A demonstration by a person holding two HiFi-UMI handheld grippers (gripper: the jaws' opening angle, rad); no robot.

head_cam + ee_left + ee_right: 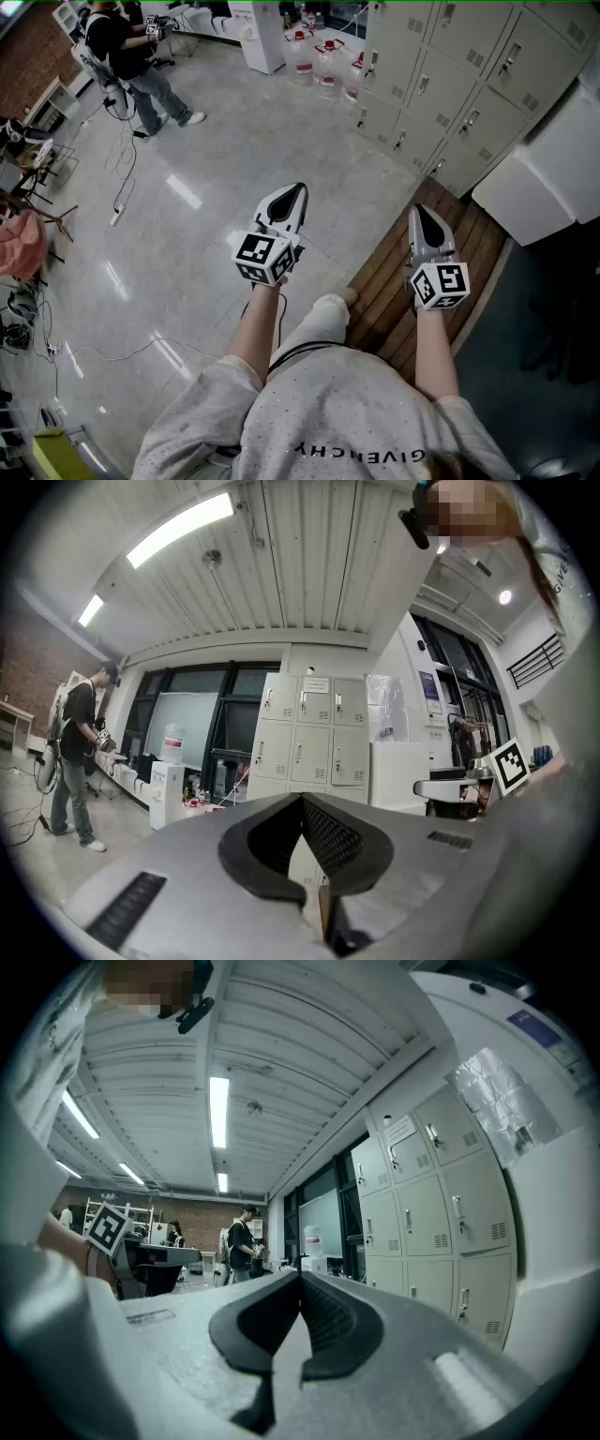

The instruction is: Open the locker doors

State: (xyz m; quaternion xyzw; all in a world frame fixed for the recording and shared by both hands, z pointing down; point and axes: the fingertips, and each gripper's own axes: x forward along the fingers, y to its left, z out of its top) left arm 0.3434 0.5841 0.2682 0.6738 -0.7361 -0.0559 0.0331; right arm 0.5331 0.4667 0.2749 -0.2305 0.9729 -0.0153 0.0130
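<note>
**Step in hand: approach.** No door is touched, and every door in view looks closed, so I judge the task as not yet begun.

**Tool state**
- The left tool (298, 188) is held level. Its jaws meet at the tips with nothing between them.
- The right tool (417, 209) is also level. Its jaws are fully together and empty.

**Location of the lockers**
- The lockers (441, 84) stand along the far right edge of the floor (216, 169), well apart from both tools.
- A strip of boards (394, 281) runs from under the right tool towards the lockers.
- A white box (548, 178) stands just beside the near end of the lockers.

**Appearance**
- The lockers are pale grey metal, stacked in rows and columns.
- Each door carries a small upright handle (472, 120) near one edge and a vent slot low down.
- Some upper doors bear paper labels; the print is too small to read.

**Next move**
1. Close the distance to the lockers.
2. Part the jaws of one tool.
3. Line the jaws up on one handle and clamp it.
4. Pull along the door's swing.

The handles are slim, so the tool probably needs careful aim to catch one.
</note>
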